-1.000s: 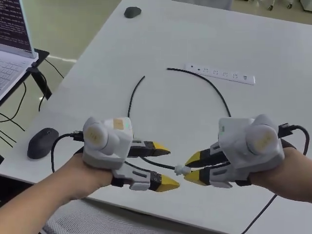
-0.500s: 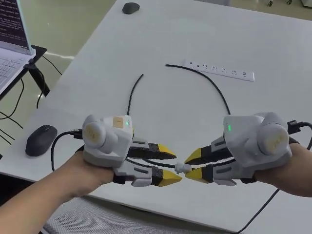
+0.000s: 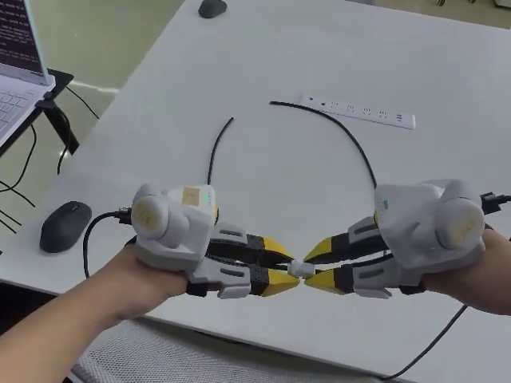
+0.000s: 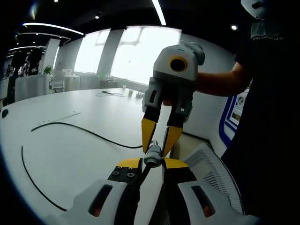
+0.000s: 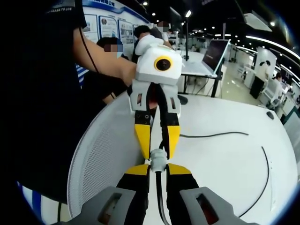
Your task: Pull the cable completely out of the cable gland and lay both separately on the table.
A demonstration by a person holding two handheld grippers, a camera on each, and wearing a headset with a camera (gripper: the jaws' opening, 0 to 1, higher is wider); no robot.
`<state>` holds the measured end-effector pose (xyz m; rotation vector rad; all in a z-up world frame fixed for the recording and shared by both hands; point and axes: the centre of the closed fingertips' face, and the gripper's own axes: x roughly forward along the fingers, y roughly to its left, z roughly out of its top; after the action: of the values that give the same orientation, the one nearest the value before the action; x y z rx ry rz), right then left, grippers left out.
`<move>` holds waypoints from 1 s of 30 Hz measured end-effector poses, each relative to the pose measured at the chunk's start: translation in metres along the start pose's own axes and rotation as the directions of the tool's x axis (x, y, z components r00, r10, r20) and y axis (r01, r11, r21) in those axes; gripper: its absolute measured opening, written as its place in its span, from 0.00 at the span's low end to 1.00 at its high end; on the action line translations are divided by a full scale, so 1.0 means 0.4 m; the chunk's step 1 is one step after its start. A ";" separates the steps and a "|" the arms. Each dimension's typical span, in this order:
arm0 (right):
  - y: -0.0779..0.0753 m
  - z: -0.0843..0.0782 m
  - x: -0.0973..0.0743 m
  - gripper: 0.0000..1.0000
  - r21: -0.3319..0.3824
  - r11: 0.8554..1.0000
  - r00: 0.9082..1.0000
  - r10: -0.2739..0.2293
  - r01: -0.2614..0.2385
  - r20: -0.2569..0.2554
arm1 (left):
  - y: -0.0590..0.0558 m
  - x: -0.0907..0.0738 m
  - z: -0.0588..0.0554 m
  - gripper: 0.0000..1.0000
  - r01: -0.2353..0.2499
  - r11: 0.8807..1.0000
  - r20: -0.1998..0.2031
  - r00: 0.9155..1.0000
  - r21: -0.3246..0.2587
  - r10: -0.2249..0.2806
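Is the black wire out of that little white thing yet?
Not yet. Done: nothing has come apart, because the black cable still runs through the white cable gland. In hand: the right hand-held gripper pinches the gland, and the left hand-held gripper meets it from the other side. Left: pull the cable all the way out, then lay the cable and the gland down apart.

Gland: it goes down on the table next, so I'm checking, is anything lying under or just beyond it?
Nothing visible. The gland sits between the left gripper and right gripper, above bare table near the front edge. The cable loops and power strip lie farther back.
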<state>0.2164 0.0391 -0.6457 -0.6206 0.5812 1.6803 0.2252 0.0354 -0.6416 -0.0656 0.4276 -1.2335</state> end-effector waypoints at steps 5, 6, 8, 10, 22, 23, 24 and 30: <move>-0.002 0.000 0.003 0.07 -0.005 1.000 1.000 0.002 -0.002 0.010 | 0.001 -0.001 -0.001 0.16 0.004 1.000 0.003 1.000 0.006 -0.004; -0.002 0.000 0.003 0.07 -0.008 1.000 1.000 0.003 -0.003 0.011 | 0.001 -0.001 -0.002 0.16 0.004 1.000 0.003 1.000 0.010 -0.004; -0.003 0.000 0.004 0.07 -0.013 1.000 1.000 0.004 -0.004 0.014 | 0.000 -0.001 0.000 0.16 0.003 1.000 0.003 1.000 0.013 -0.003; -0.005 0.000 0.006 0.07 -0.029 1.000 1.000 0.005 -0.004 0.022 | -0.002 -0.001 0.003 0.16 0.000 1.000 0.003 1.000 0.016 0.000; -0.013 0.019 0.014 0.09 -0.064 0.998 0.997 -0.009 0.014 0.081 | 0.010 -0.026 0.005 0.15 -0.014 1.000 -0.020 1.000 0.011 0.014; -0.011 0.019 0.014 0.09 -0.043 0.999 0.997 -0.007 0.011 0.083 | 0.011 -0.027 0.004 0.15 -0.013 1.000 -0.023 1.000 0.011 0.013; -0.011 0.019 0.014 0.09 -0.024 1.000 0.996 -0.007 0.009 0.084 | 0.011 -0.027 0.003 0.15 -0.010 1.000 -0.026 1.000 0.013 0.011; -0.012 0.026 -0.003 0.13 0.120 0.992 0.990 0.009 -0.026 0.140 | -0.002 -0.023 0.018 0.15 -0.005 0.999 -0.039 0.999 0.036 0.006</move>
<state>0.2203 0.0461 -0.6376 -0.4082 0.5854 1.6762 0.2247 0.0425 -0.6321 -0.0091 0.4391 -1.2384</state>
